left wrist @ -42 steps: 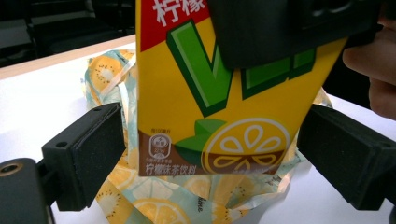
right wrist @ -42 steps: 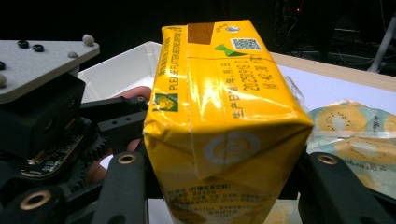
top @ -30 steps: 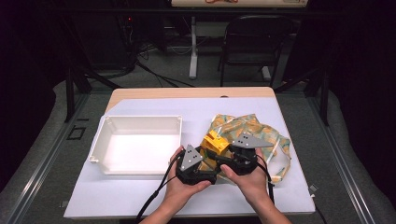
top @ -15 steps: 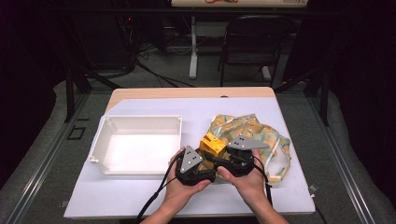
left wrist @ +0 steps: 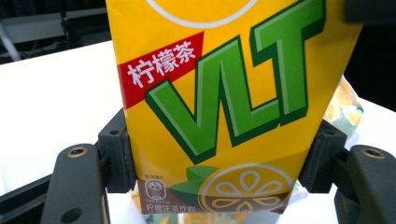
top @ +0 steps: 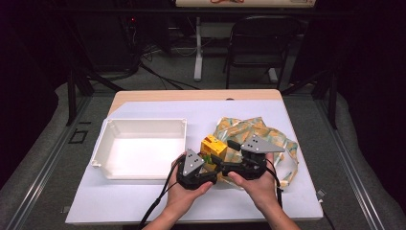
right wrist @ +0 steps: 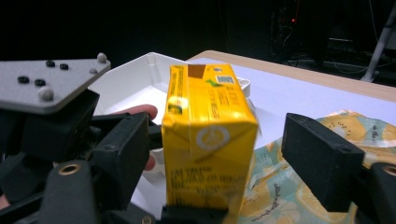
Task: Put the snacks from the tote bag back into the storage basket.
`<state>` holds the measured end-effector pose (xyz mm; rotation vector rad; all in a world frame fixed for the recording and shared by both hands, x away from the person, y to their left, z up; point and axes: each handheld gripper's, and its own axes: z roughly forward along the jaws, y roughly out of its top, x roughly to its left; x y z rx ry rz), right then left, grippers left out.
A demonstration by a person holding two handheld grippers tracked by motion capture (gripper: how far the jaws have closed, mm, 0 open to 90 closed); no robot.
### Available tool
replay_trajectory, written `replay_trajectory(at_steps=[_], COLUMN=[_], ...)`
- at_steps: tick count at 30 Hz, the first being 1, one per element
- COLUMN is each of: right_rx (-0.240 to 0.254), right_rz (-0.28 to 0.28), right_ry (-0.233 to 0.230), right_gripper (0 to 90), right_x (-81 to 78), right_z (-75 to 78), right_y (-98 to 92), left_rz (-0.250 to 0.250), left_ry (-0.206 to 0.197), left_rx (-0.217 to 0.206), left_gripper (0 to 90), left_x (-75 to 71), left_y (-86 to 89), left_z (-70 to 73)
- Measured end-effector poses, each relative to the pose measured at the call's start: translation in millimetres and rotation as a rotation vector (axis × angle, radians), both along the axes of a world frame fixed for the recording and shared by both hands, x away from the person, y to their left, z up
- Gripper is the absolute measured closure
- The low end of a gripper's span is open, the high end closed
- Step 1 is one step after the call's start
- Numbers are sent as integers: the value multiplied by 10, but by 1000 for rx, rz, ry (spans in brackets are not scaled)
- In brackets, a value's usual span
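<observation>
While left tongs (left wrist: 219, 186) pinch the carton (left wrist: 224, 93) above the tabletop (top: 143, 206) beside the tray (top: 139, 148), having just closed, keep squeeze gentle. Draw right tongs (right wrist: 219, 158), just spread and clear, straight back.

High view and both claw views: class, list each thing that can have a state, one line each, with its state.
Drink carton: upright, lifted off the table, clamped at its sides.
Left claw: jaws just closing, pads pressed on the carton.
Right claw: jaws just opening, right pad clear of the carton.
White tray: open, nothing in it.
Patterned bag: crumpled, lying flat on the table.
</observation>
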<state>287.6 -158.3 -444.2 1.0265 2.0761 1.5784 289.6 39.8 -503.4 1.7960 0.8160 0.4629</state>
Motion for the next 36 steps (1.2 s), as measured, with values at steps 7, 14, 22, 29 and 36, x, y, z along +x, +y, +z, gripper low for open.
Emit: replay_trajectory(at_steps=[7,14,22,29,36], right_rx=[19,16,4,1,-17], right_rz=[1,-26,-48,-85,-121], right_ry=[-26,-32,-28,-10,1], right_gripper=[195,200,201,190,183], right_x=[-61,-74,-94,-75,-79], right_z=[31,6,-116,-221,-285], right_y=[-67,-175,-348,-529,-690], left_rz=[33,57,83,128,168], left_ry=[1,-11,-19,-21,-31], left_rx=[-26,-54,-61,-78,-87], left_gripper=[303,304,304,304,304], left_x=[43,57,34,6,-28], left_y=[139,267,385,578,742], left_z=[48,97,140,139,165])
